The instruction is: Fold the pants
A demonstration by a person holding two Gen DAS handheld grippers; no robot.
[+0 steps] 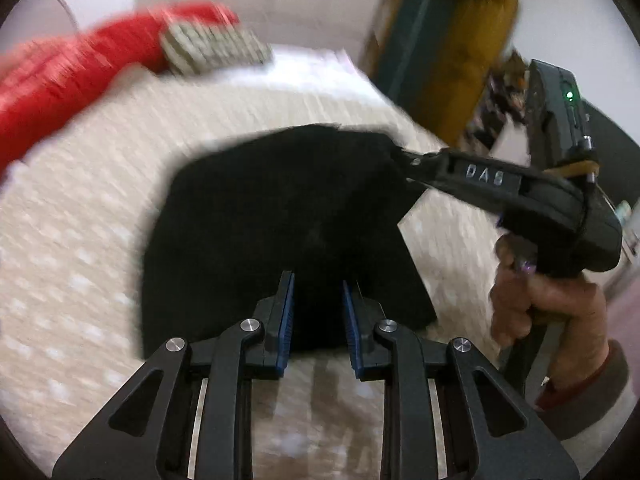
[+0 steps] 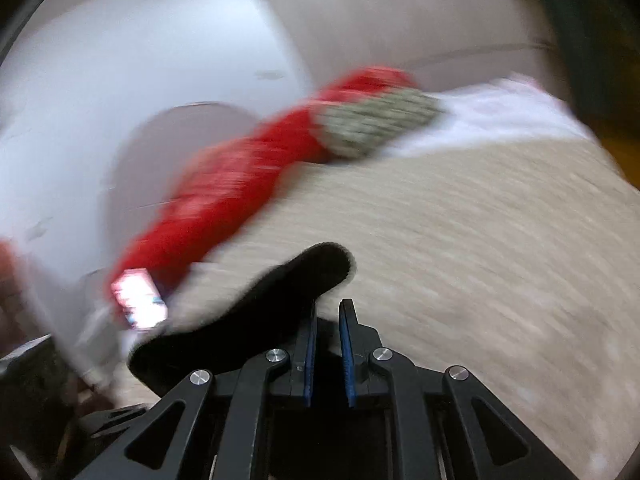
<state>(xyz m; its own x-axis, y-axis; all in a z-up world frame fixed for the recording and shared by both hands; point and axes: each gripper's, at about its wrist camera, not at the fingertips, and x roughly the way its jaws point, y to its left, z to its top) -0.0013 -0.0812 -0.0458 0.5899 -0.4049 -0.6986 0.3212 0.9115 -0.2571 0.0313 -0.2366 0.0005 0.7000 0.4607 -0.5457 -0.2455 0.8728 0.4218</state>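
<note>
The black pants point(image 1: 280, 216) lay folded in the middle of the cream bedspread point(image 1: 80, 240), directly ahead of the left gripper point(image 1: 318, 284), whose blue pads stood apart above the cloth, pinching nothing. The right gripper point(image 1: 400, 156) reached in from the bed's right edge and nipped the pants' far right corner; its wrist view showed black fabric point(image 2: 260, 312) between narrowly parted fingers point(image 2: 346, 320).

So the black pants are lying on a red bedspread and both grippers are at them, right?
Not quite. The black pants lie on a cream bedspread with pale dots; the red thing is a blanket further back. The left wrist view shows this. The left gripper and right gripper are both at the pants.
</note>
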